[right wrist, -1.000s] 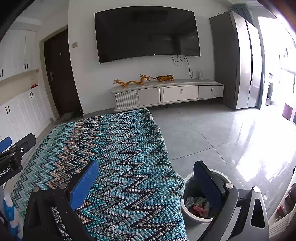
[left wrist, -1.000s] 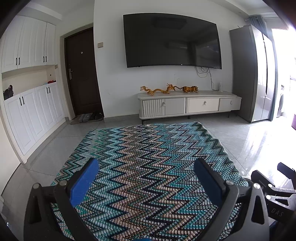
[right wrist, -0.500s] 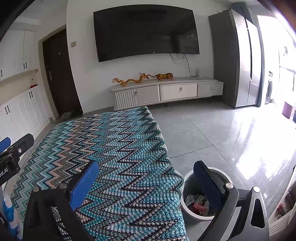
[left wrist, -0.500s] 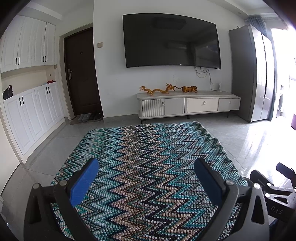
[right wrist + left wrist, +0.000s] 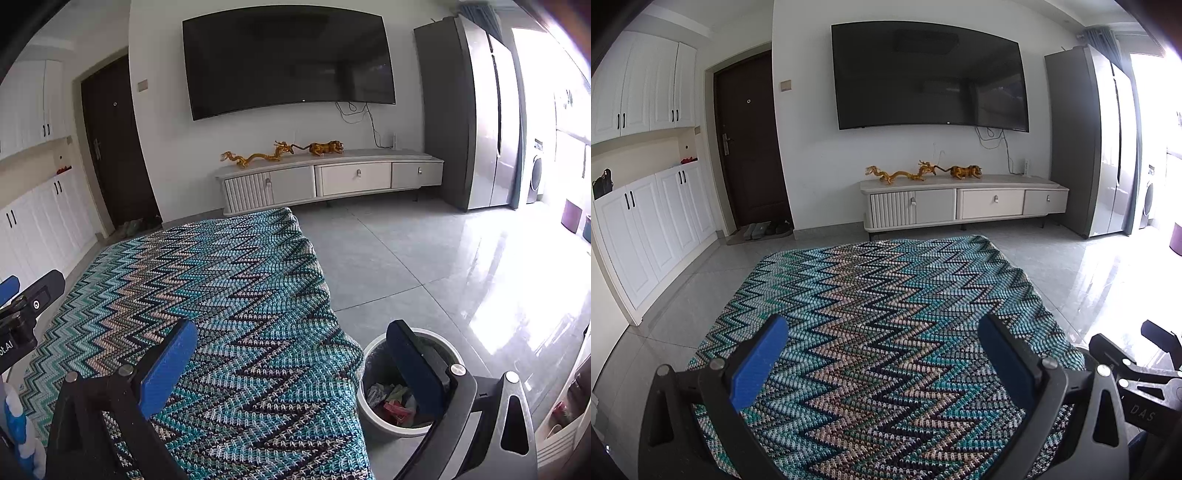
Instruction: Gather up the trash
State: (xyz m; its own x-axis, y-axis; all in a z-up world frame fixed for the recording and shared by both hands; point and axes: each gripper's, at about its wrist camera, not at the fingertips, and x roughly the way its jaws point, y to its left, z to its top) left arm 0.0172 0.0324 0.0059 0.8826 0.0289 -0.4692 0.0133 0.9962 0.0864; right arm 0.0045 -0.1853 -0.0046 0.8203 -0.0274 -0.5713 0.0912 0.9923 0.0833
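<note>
While both views have drifted slightly since a second ago, the TV stand sitting a touch lower in the left wrist view and the wall edging leftward in the right, nothing on the scene has been picked up or set down. The left tool (image 5: 882,354) hovers above the tabletop (image 5: 886,295), jaws spread wide and holding nothing; its blue pads (image 5: 757,362) are flat, matte plastic on black angular arms. The right tool (image 5: 291,354) is likewise spread and empty, over the tabletop's right-hand corner. A thick knitted cloth (image 5: 229,295) covers the tabletop, its chunky stitches running in zigzag bands of teal, pale blue, tan and near-black, and it drapes in soft folds over the edge. Just beside that draped edge, on the glossy grey floor tiles (image 5: 424,258), stands the round white bin (image 5: 373,410) with a dark liner; crumpled trash (image 5: 391,402) in grey, green and red lies inside, partly hidden behind the right tool's right-hand finger. Against the far wall are a dark curved television (image 5: 929,75) and a low pale cabinet (image 5: 964,203).
</note>
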